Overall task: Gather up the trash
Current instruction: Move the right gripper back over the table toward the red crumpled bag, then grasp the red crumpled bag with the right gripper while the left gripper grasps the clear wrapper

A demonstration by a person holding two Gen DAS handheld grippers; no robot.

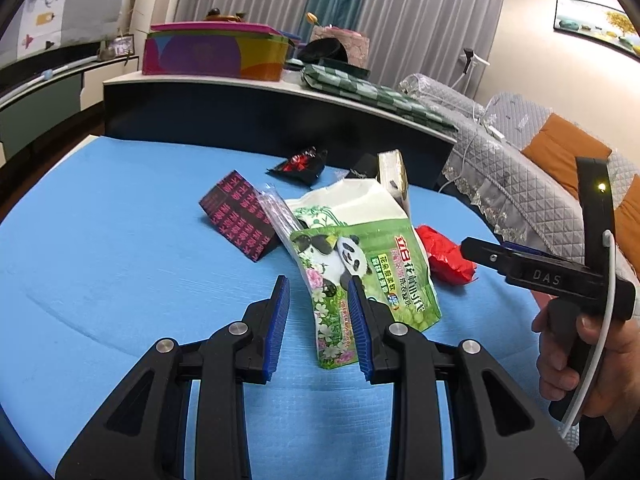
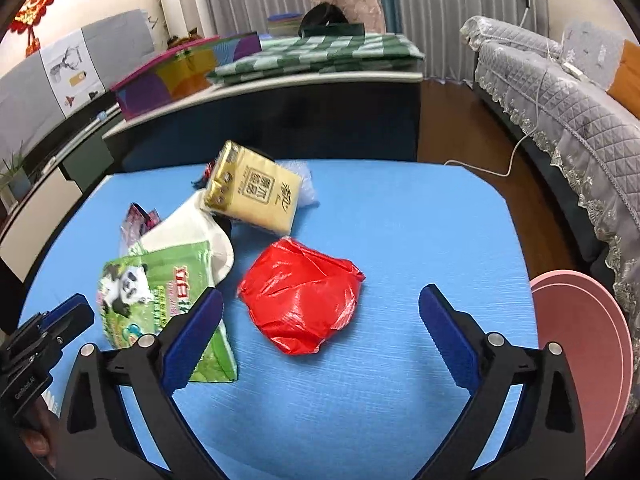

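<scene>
Setting: home living room. Evidence:
- Sofa [image 2: 560,120] along the right side, under a grey quilted cover with lace trim; orange cushion [image 1: 560,148] on it.
- Floor-length grey curtains [image 1: 420,20] with a teal panel across the back wall.
- Framed landscape picture [image 1: 596,24] on the right wall; red Chinese knot ornament [image 2: 36,4] on the left wall.
- Dark wood floor [image 2: 460,128] between sofa and table.
- Low cabinet [image 1: 280,120] beyond the far edge of the blue-covered table [image 2: 360,400], carrying a multicoloured gift box [image 1: 216,56] and a folded green checked cloth [image 2: 320,56].
- Potted plant [image 2: 16,176] at far left.
- Household packaging lies on the table.
</scene>
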